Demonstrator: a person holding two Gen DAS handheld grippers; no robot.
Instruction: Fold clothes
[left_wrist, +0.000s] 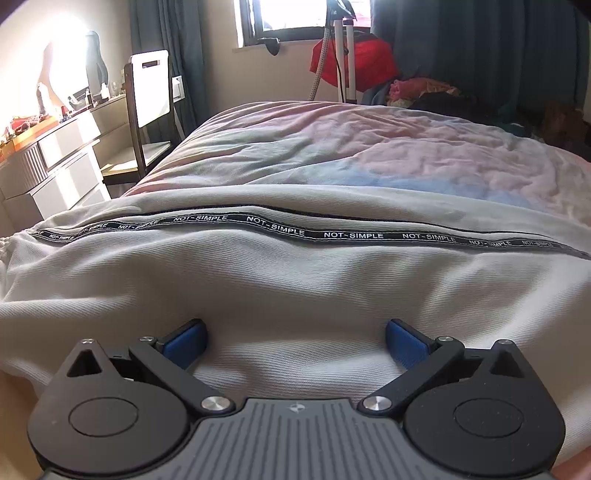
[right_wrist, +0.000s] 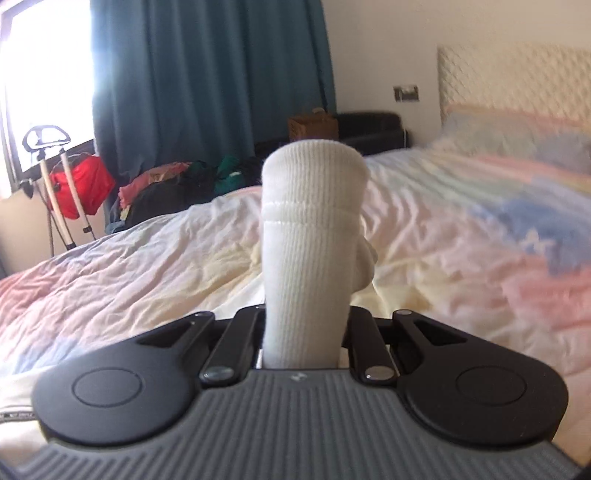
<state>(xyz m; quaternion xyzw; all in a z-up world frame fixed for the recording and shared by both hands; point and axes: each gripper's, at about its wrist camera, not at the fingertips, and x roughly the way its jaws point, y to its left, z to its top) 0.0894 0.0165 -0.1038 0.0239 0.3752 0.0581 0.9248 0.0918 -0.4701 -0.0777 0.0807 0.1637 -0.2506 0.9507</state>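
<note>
Left gripper (left_wrist: 295, 341) sits low over a pale grey ribbed-knit garment (left_wrist: 295, 288) spread on the bed — jaws wide apart, blue pads (left_wrist: 186, 341) pressed down into the cloth, nothing pinched between them. A soft ridge of the grey fabric bulges up in the gap between the fingers. A black woven tape printed "NOT-SIMPLE" (left_wrist: 314, 230) runs across the garment at 12 o'clock from the jaws, from 9 to 3 across the frame.

Right gripper (right_wrist: 306, 332) has its jaws drawn in tight on a white ribbed sock (right_wrist: 312, 236), which stands upright out of the gap toward 12 o'clock; its top end is rounded, with a stitched band partway up and a small bunch of fabric at 2 o'clock. Fingertips hidden behind the sock.

Only the left wrist view shows the grey garment in full, plus a white-backed wooden chair (left_wrist: 149, 92) and a cluttered white dresser (left_wrist: 55, 155) at 10 o'clock. Only the right wrist view shows the sock, the cream quilted headboard (right_wrist: 517, 81) at 2 o'clock and the teal curtain (right_wrist: 207, 81) at 11. Both show the pastel pink-blue-yellow crumpled duvet (right_wrist: 461, 240) and a red bag on a white stand (right_wrist: 79, 188) — left wrist view has them at 12 to 1 o'clock.
</note>
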